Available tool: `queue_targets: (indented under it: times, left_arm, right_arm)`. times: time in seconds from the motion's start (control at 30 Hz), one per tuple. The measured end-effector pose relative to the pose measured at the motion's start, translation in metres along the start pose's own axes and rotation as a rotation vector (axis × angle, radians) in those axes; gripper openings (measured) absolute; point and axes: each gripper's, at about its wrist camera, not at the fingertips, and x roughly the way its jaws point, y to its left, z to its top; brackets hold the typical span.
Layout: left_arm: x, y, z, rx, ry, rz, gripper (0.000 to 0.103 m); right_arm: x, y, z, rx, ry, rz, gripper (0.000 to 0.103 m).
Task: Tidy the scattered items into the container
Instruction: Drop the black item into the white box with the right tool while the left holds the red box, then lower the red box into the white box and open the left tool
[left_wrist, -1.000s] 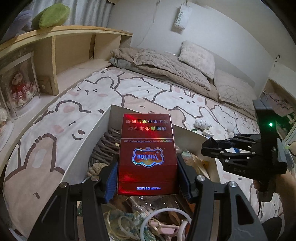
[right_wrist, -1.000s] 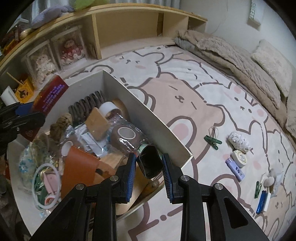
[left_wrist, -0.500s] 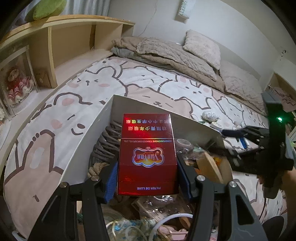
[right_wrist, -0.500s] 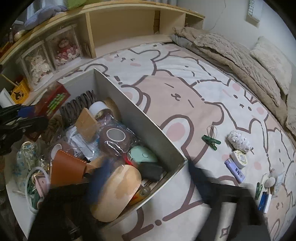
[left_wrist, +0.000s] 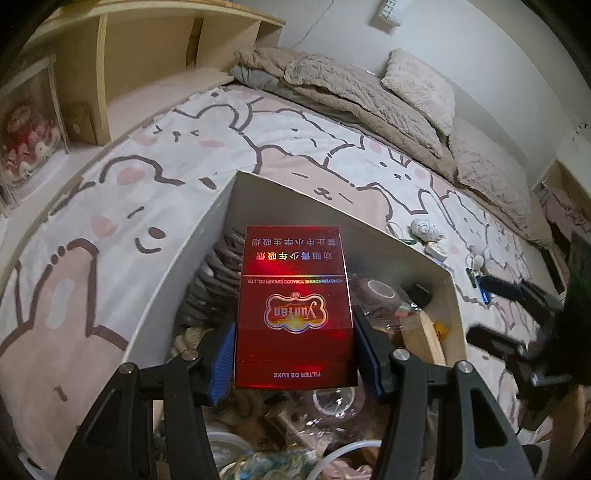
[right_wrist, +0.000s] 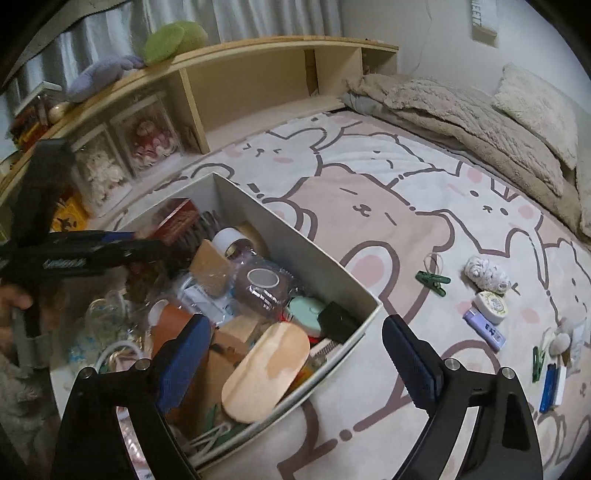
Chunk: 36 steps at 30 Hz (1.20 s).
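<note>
Left wrist view: my left gripper (left_wrist: 293, 363) pinches a red cigarette pack (left_wrist: 293, 314) between its blue pads (left_wrist: 221, 363), the printed face upward and reading upside down. The pack hangs above the white container (left_wrist: 207, 236), over the corner that holds a coil of brown cord (left_wrist: 218, 280). Inside the container, to the right of the pack, lie a brown tape roll (left_wrist: 376, 295) and a wooden block (left_wrist: 421, 336). My right gripper (left_wrist: 498, 314) appears blurred beyond the container's right wall, above the bed sheet (left_wrist: 110, 221).

Right wrist view: my right gripper (right_wrist: 295, 354) is spread wide and holds nothing; its near fingertips straddle the container (right_wrist: 303, 243) corner closest to the camera. In that corner rest a black case (right_wrist: 336, 321), a mint-green object (right_wrist: 306, 308) and a pale wooden oval (right_wrist: 266, 373). My left gripper (right_wrist: 147, 240) holds the red pack (right_wrist: 177, 218) at the far side of the container. On the sheet (right_wrist: 388, 206) right of the container, well apart from it, lie a green clip (right_wrist: 432, 281), a ball of yarn (right_wrist: 485, 273), a round tin (right_wrist: 491, 302), a lilac lighter (right_wrist: 484, 328) and a blue lighter (right_wrist: 548, 387).
</note>
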Motion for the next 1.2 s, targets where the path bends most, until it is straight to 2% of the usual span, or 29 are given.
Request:
queue_targets:
  times: [0.23,0.6,0.67,0.8,0.87,0.9,0.93,1.0,1.2]
  left_arm:
    - [0.011,-0.010,0.020,-0.011,0.015,-0.011,0.057]
    - [0.030,0.003,0.028,-0.025,0.031,0.128,0.057]
    - [0.032,0.002,0.028,-0.015,0.039,0.133,0.056]
    - [0.034,-0.008,0.030,0.076,0.035,0.247,0.057]
    - [0.034,-0.006,0.031,0.086,0.034,0.287,0.057]
    - [0.034,-0.004,0.031,0.085,0.036,0.297,0.065]
    - [0.033,-0.003,0.031,0.083,0.041,0.277,0.067]
    - [0.033,-0.003,0.029,0.087,0.054,0.261,0.077]
    - [0.034,-0.019,0.022,0.184,0.054,0.357,0.085]
  right_arm:
    - [-0.019,-0.001,-0.012,0.006,-0.019,0.012,0.094]
    - [-0.036,0.015,-0.025,-0.021,-0.032,0.095,0.094]
    - [-0.037,0.018,-0.027,-0.029,-0.028,0.105,0.094]
    - [-0.039,0.023,-0.030,-0.038,-0.024,0.124,0.094]
    - [-0.041,0.024,-0.031,-0.032,-0.029,0.141,0.094]
    - [-0.043,0.025,-0.032,-0.030,-0.033,0.149,0.094]
    - [-0.045,0.026,-0.032,-0.029,-0.035,0.152,0.094]
    - [-0.047,0.026,-0.033,-0.028,-0.040,0.157,0.094]
    - [-0.049,0.023,-0.036,-0.013,-0.043,0.163,0.094]
